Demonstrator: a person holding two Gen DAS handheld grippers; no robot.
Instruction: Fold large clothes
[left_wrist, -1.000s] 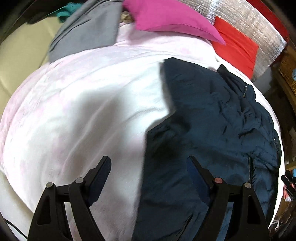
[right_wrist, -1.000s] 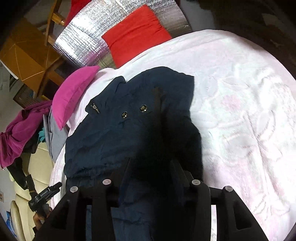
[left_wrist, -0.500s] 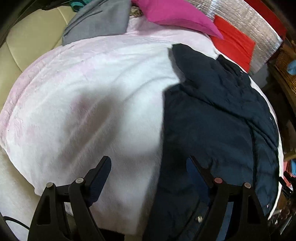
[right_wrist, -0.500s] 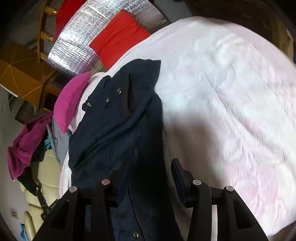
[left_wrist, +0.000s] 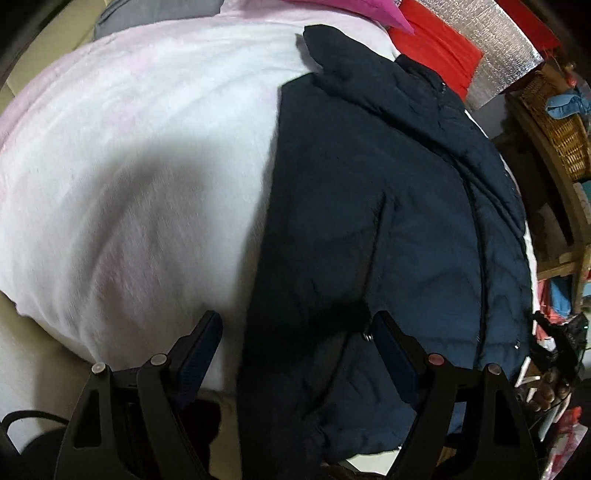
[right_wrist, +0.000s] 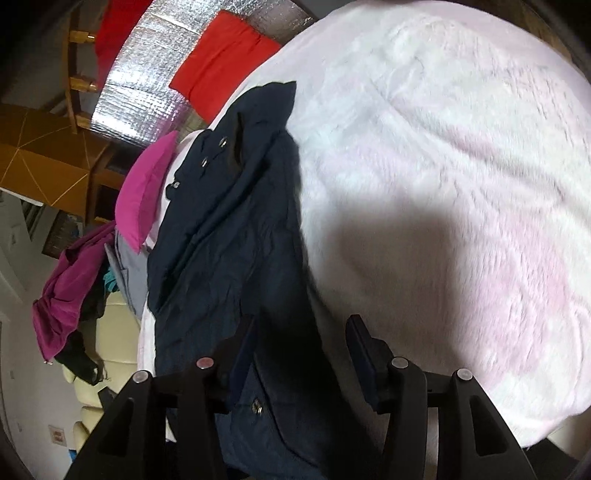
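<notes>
The navy jacket (left_wrist: 369, 221) is lying on the pink blanket (left_wrist: 129, 166), below the red cushion (left_wrist: 436, 51). The left hand-held gripper (left_wrist: 295, 332) is hanging spread over its hem; the right hand-held gripper (right_wrist: 301, 336) is opening, pinching nothing.

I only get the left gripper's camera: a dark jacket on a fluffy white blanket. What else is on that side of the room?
Observer: A magenta garment hangs over the cream sofa.
Operator: Any fasteners on the jacket's far end?
Observer: Two metal snaps near the navy jacket's collar.
Operator: Is the other gripper holding it?
Observer: No; the right gripper's jaws are opening over the jacket's edge.
</notes>
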